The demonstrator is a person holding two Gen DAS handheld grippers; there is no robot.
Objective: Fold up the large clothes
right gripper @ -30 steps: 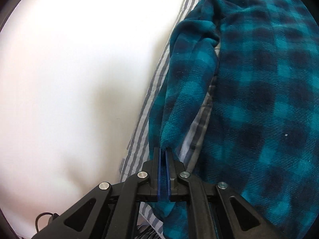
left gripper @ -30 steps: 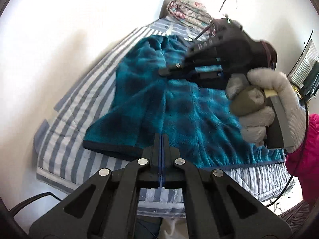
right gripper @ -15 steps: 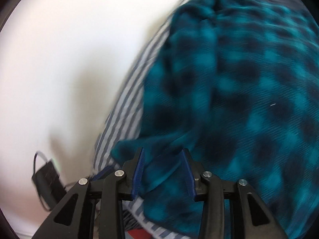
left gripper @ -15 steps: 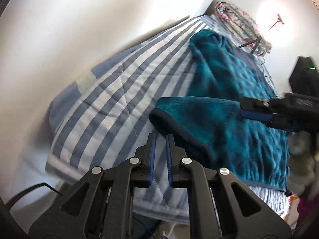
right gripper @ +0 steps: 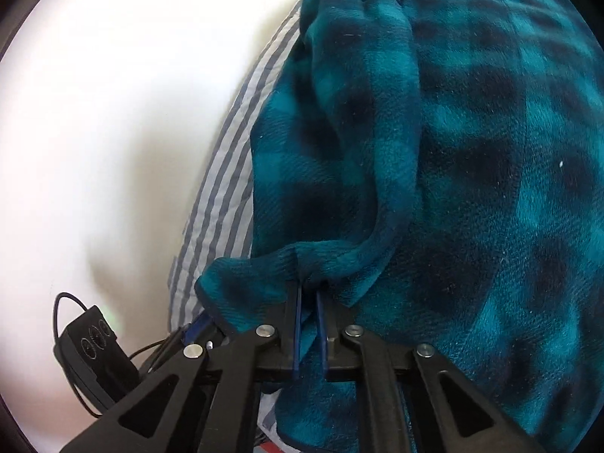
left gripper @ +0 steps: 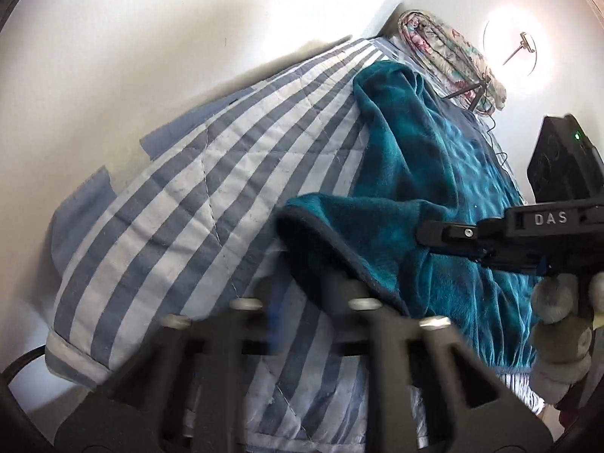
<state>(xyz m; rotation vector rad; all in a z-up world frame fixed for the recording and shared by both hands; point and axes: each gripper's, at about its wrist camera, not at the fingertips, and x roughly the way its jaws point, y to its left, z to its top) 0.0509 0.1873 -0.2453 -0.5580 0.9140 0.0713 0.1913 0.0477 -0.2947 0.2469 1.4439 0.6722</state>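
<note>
A teal and dark plaid fleece jacket [left gripper: 434, 173] lies spread on a blue-and-white striped quilt [left gripper: 188, 207]. Its near corner, edged with a dark hem, is lifted and runs down into my left gripper [left gripper: 305, 287]. That gripper is blurred, its tips are hidden under the cloth, and it looks shut on the hem. My right gripper [right gripper: 309, 294] is closing its blue pads on a raised fold of the fleece [right gripper: 490, 188] near its edge. In the left wrist view the right gripper [left gripper: 422, 232] reaches in from the right, held by a gloved hand [left gripper: 562, 321].
A white wall runs along the bed's left side, close to the quilt's edge [right gripper: 230, 151]. Rolled floral bedding [left gripper: 445, 53] lies at the far end of the bed. A black box with a cable [right gripper: 87, 355] sits low by the wall.
My left gripper sank towards the fleece's near corner, parted its jaws a little, and the hem now lies in them. My right gripper let go of one fold, opened, and closed on another.
</note>
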